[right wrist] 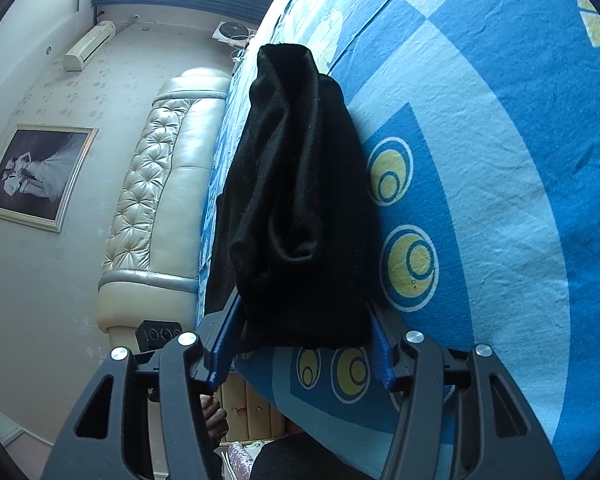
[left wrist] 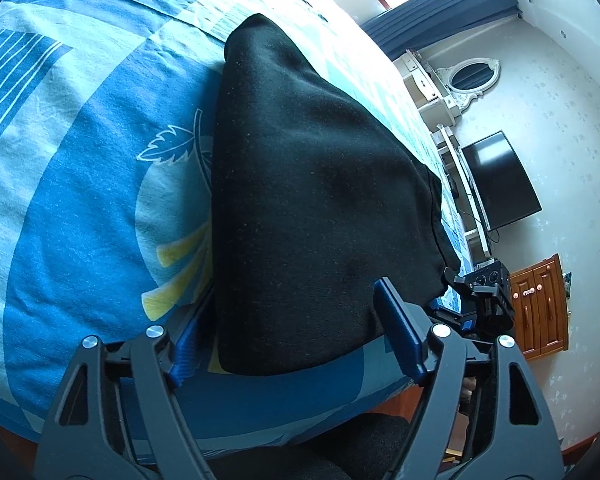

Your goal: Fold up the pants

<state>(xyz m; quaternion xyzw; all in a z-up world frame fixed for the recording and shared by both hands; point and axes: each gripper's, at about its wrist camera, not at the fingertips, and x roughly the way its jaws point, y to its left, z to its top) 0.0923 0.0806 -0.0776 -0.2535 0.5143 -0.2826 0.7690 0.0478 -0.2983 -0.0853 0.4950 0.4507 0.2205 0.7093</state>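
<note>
- The black pants [left wrist: 300, 200] lie on my bed as a folded bundle, resting on the blue patterned sheet [left wrist: 80, 140] close to its near edge.
- From my left wrist camera the bundle looks smooth and broad near me and narrows toward the far end; from my right wrist camera the pants [right wrist: 296, 200] show deep creases and a rumpled top.
- My left tongs [left wrist: 296, 340] are spread wide, one blue finger [left wrist: 400, 332] on the right of the bundle's near end and the other on the left, partly tucked behind the cloth. I cannot tell whether either finger presses the fabric; nothing is pinched between them.
- My right tongs [right wrist: 300, 348] are likewise wide open and straddle the near end of the bundle, a blue finger [right wrist: 222, 344] showing on the left and one on the right. They grip nothing that I can see.
- In the left view my right tongs [left wrist: 488, 292] appear just beyond the bundle's right corner.
- The sheet [right wrist: 480, 160] carries yellow and white rings [right wrist: 410, 268] just right of the pants.
- Farther out, the right view shows a padded cream headboard [right wrist: 160, 200], a framed picture [right wrist: 36, 176] on the wall and an air conditioner [right wrist: 88, 46].
- The left view shows a dark television [left wrist: 500, 180], an oval mirror [left wrist: 470, 74], a wooden cabinet [left wrist: 540, 308] and blue curtains [left wrist: 448, 4].
</note>
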